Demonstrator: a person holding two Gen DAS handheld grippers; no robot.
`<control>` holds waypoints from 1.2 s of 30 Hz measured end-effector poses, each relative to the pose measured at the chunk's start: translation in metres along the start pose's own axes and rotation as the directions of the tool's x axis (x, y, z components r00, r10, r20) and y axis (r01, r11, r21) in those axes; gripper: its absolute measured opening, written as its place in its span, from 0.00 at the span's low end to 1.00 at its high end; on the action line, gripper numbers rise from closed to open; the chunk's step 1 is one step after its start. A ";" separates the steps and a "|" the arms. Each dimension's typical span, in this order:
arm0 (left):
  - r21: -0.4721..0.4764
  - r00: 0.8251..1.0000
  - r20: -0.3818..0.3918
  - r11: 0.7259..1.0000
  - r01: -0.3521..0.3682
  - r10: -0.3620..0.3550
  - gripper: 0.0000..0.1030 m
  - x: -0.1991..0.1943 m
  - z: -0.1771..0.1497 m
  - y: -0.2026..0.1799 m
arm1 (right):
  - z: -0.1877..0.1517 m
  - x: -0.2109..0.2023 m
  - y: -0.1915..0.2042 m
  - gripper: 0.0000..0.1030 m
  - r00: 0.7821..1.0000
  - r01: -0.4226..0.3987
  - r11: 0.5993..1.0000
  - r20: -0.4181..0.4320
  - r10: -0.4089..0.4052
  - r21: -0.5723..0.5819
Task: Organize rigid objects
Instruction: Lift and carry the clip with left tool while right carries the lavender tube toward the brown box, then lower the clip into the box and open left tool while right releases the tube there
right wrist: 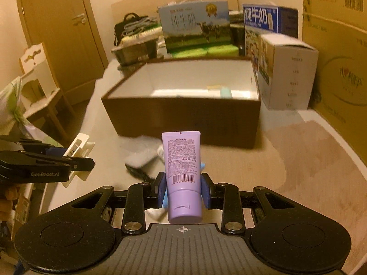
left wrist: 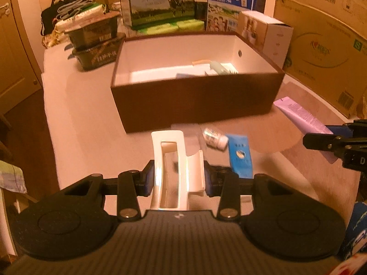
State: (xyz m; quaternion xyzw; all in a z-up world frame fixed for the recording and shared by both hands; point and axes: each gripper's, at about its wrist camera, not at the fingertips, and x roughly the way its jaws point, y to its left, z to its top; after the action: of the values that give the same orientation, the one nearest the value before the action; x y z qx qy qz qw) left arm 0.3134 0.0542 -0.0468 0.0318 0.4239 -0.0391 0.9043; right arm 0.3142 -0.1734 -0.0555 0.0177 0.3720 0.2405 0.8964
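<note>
My left gripper (left wrist: 177, 178) clamps a white plastic holder (left wrist: 170, 167); my right gripper (right wrist: 183, 191) clamps a purple tube (right wrist: 182, 171). Both long axes point forward at the open brown box (left wrist: 197, 100) directly ahead, neither hand clearly nearer it.

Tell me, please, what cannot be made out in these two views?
- Box contents: near wall hides the floor in both views; items inside are blurred.
- Small bottle label: left view, too blurred to read.
- Blue tube: left view, lower end hidden behind the left gripper.
- Purple tube cap: right view, cut off by the right gripper body.
</note>
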 end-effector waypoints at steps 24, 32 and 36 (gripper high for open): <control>0.051 0.995 0.082 0.996 -0.068 0.063 0.37 0.051 0.121 0.032 | 0.117 0.061 -0.028 0.31 0.997 -0.040 0.998 0.069 0.037 0.038; 0.055 0.997 0.033 0.996 -0.072 0.070 0.37 0.101 0.152 0.041 | 0.147 0.110 -0.038 0.31 0.999 -0.018 0.999 0.035 0.017 0.031; 0.035 0.998 -0.001 0.998 -0.057 0.057 0.37 0.129 0.166 0.048 | 0.158 0.136 -0.044 0.31 1.000 -0.012 0.999 0.008 0.012 0.040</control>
State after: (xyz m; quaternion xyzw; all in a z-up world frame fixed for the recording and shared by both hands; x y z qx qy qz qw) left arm 0.5266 0.0813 -0.0389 0.0599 0.4230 -0.0207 0.9039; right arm 0.5215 -0.1285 -0.0404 0.0389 0.3732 0.2382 0.8958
